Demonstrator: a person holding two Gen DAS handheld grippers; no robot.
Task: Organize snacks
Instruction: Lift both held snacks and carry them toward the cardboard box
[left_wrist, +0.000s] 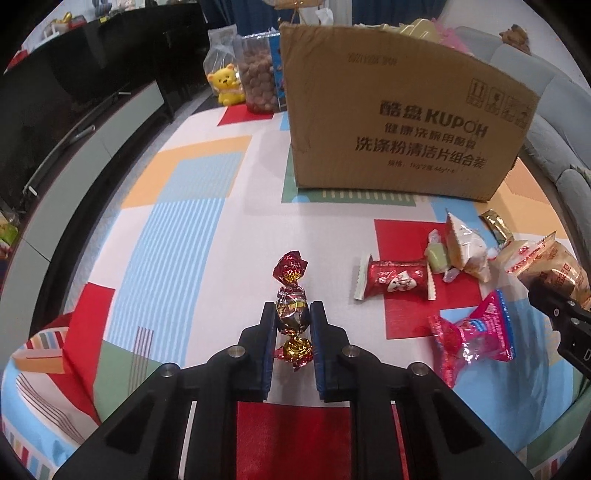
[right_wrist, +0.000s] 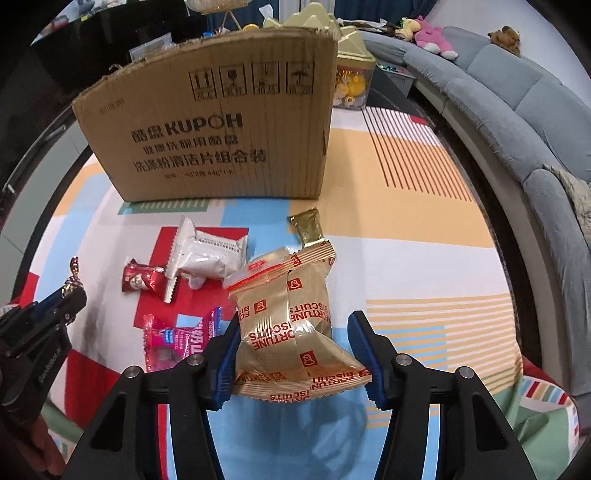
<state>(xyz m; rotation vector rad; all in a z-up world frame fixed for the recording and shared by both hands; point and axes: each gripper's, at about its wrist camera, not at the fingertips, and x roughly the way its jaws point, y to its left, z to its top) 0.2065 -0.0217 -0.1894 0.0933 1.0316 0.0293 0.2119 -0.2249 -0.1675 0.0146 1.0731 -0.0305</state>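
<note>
box interior (right_wrist: 207, 122) hidden (small print blurred)

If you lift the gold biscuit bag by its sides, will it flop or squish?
The gold biscuit bag looks puffy with air, so it is probably light and will likely dent where the right gripper squeezes it. Its shiny film could be slippery. Biscuits inside may crack under a hard pinch.

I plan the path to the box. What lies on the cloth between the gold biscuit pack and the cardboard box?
In the right wrist view, only a small gold sachet lies there; otherwise bare cloth.
</note>
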